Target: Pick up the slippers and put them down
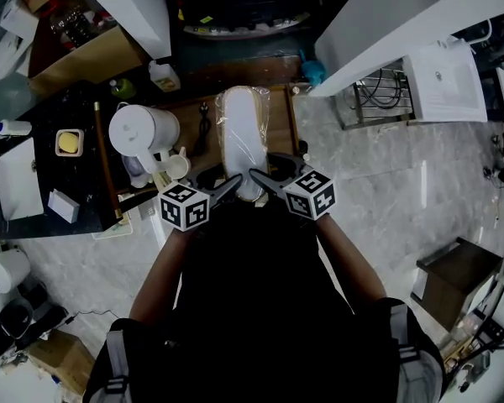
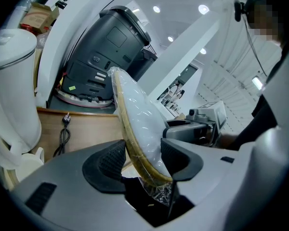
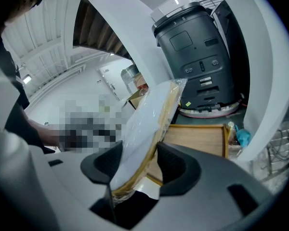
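A pair of white slippers with tan soles, wrapped in clear plastic (image 1: 242, 137), is held over the wooden table (image 1: 191, 124), with both grippers at its near end. My left gripper (image 1: 228, 188) is shut on the near left edge. In the left gripper view the wrapped slippers (image 2: 137, 121) stand on edge between the pads of the left gripper (image 2: 143, 159). My right gripper (image 1: 264, 180) is shut on the near right edge. The right gripper view shows the slippers (image 3: 149, 121) tilted, pinched by the right gripper (image 3: 136, 165).
A white kettle (image 1: 143, 131), a cup and a black plug lead (image 1: 203, 124) lie on the table to the left of the slippers. A dark machine (image 2: 108, 52) stands behind the table. A dark counter (image 1: 34, 154) is at left, a wire rack (image 1: 382, 95) and a brown box (image 1: 458, 280) at right.
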{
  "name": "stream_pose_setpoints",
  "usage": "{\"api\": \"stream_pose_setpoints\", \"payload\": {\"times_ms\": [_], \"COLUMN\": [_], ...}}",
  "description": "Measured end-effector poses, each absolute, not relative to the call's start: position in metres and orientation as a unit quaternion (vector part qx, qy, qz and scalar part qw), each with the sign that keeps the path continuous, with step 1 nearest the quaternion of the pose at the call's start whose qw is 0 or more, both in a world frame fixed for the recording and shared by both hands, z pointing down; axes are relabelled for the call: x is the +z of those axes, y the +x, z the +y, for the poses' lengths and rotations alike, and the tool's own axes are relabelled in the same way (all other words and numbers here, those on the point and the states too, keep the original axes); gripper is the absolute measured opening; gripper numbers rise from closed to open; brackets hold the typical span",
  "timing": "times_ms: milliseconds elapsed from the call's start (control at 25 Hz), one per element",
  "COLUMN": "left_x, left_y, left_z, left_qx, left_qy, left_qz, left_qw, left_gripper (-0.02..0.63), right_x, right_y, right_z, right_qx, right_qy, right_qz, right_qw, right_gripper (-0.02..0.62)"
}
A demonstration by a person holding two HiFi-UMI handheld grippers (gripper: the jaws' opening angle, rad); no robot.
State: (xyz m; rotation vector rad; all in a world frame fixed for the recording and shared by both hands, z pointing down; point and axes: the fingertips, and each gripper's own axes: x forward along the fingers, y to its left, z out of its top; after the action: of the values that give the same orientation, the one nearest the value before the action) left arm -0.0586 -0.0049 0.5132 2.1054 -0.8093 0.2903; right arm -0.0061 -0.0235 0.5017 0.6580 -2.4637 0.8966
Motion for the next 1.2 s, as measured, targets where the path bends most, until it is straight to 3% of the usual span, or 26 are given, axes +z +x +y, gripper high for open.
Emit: {"api": "stream_pose_setpoints", "payload": {"times_ms": [1200], "left_x": [0.561], "left_y": [-0.042], "left_z": [-0.013], "left_qx": [0.16], "left_qy": [0.82], "left_qz": [-0.312], "left_qw": [0.453], "left_gripper": [0.233], "right_x": [0.553], "right_y": [0.009], "right_z": [-0.038], "right_qx": [0.355], "right_qy": [0.22], "right_qz": [-0.877], "right_qw": [0.238], "right_gripper": [0.23]}}
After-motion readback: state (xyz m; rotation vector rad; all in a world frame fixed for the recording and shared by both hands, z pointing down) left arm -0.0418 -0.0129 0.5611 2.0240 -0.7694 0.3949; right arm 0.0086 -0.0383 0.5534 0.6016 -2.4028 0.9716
